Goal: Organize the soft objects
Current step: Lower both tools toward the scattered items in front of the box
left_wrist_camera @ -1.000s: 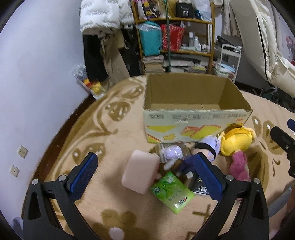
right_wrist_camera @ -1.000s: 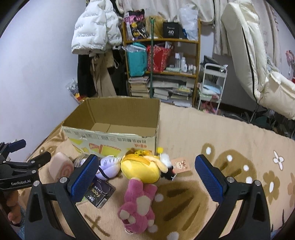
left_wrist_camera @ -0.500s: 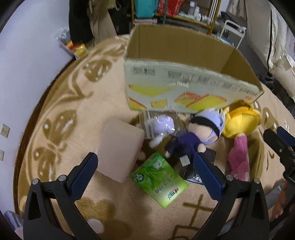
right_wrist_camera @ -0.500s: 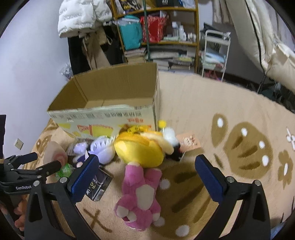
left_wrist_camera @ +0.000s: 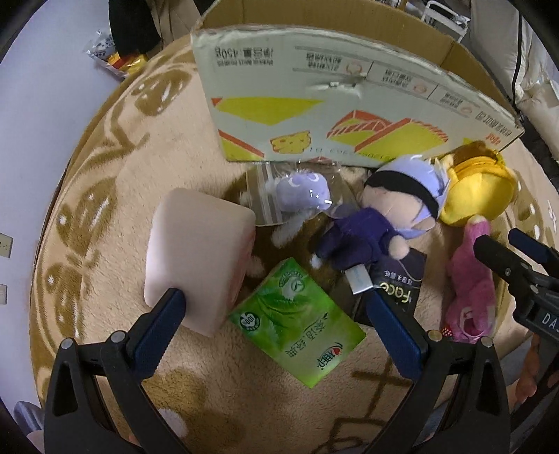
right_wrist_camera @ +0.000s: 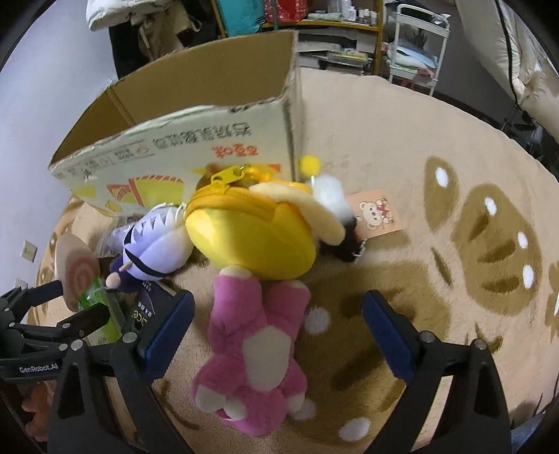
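Soft things lie on the rug before an open cardboard box. My left gripper is open low over a green tissue pack, its left finger touching a pink roll cushion. Beyond lie a bagged lilac plush, a purple-suited doll and a dark pack. My right gripper is open around a pink bear plush, below a yellow plush pouch.
A bear-print card lies right of the yellow pouch. The patterned beige rug stretches right. A shelf and a white cart stand behind the box. A wall is at left.
Both grippers have moved down and forward toward the pile. The left now frames the green pack and touches the cushion; the right now straddles the pink bear.
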